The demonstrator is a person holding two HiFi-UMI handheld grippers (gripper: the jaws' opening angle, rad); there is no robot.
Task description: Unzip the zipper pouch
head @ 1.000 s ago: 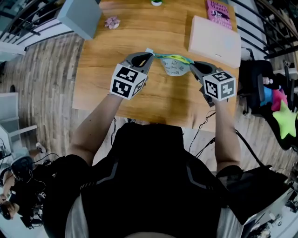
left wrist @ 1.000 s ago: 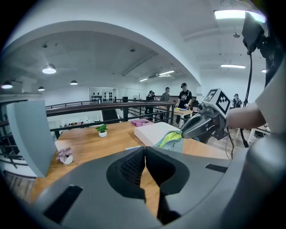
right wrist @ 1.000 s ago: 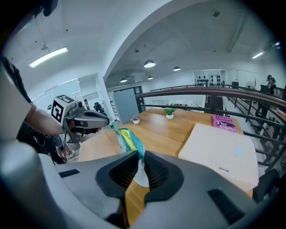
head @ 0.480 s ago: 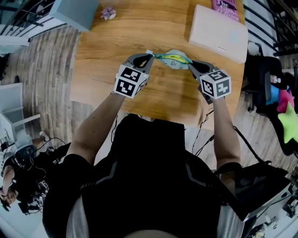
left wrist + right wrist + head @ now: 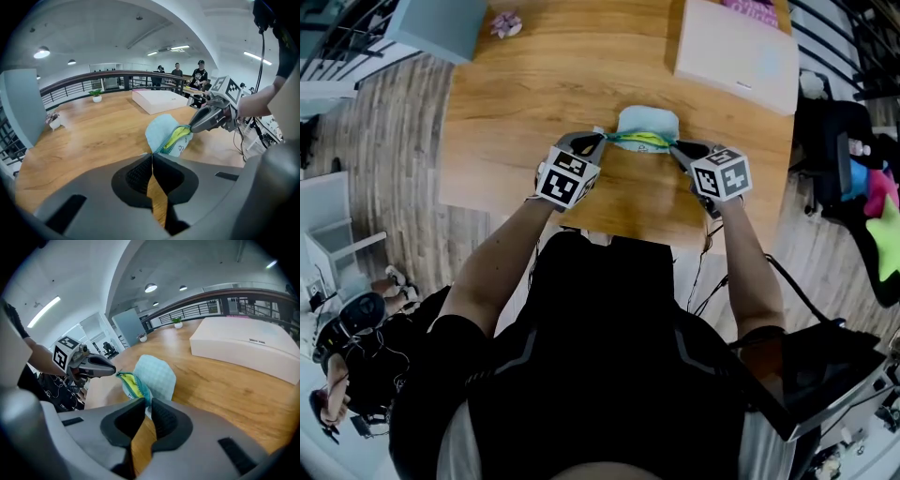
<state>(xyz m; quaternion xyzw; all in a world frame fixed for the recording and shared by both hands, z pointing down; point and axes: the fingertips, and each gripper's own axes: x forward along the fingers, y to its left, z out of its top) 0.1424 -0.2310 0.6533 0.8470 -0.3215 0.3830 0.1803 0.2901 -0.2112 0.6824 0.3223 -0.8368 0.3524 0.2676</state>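
grey left gripper (image 5: 152, 157) first, since it's closest: jaws pressed right together, pinching the thin tab at one end of the zipper pouch (image 5: 163, 133). the right gripper (image 5: 146, 404) is closed too, just not quite as tight, because it has a thicker bit of the pouch's other end, right at the zipper, between its pads. i can't make out whether that bit is the actual pull or just fabric, it's tucked into the jaws.

the pouch is strung between the two, light blue checked cloth with a teal zipper along the top edge. the body flops away from the person, low over the wooden table (image 5: 534, 84). can't tell if it's resting on the wood or hanging just above it.

progress-wise i'd say the unzipping is mostly done. there's a yellow lining showing through a gap in the teal teeth along most of the stretch between the grippers, so the mouth reads as open. what i can't confirm is whether the slider made it all the way to the end. if not, that last bit is all that's left, then setting it down and letting go.

further back on the table there's a white box (image 5: 736, 52) well clear of the pouch, and a small potted plant (image 5: 97, 93) at the far edge by the railing.
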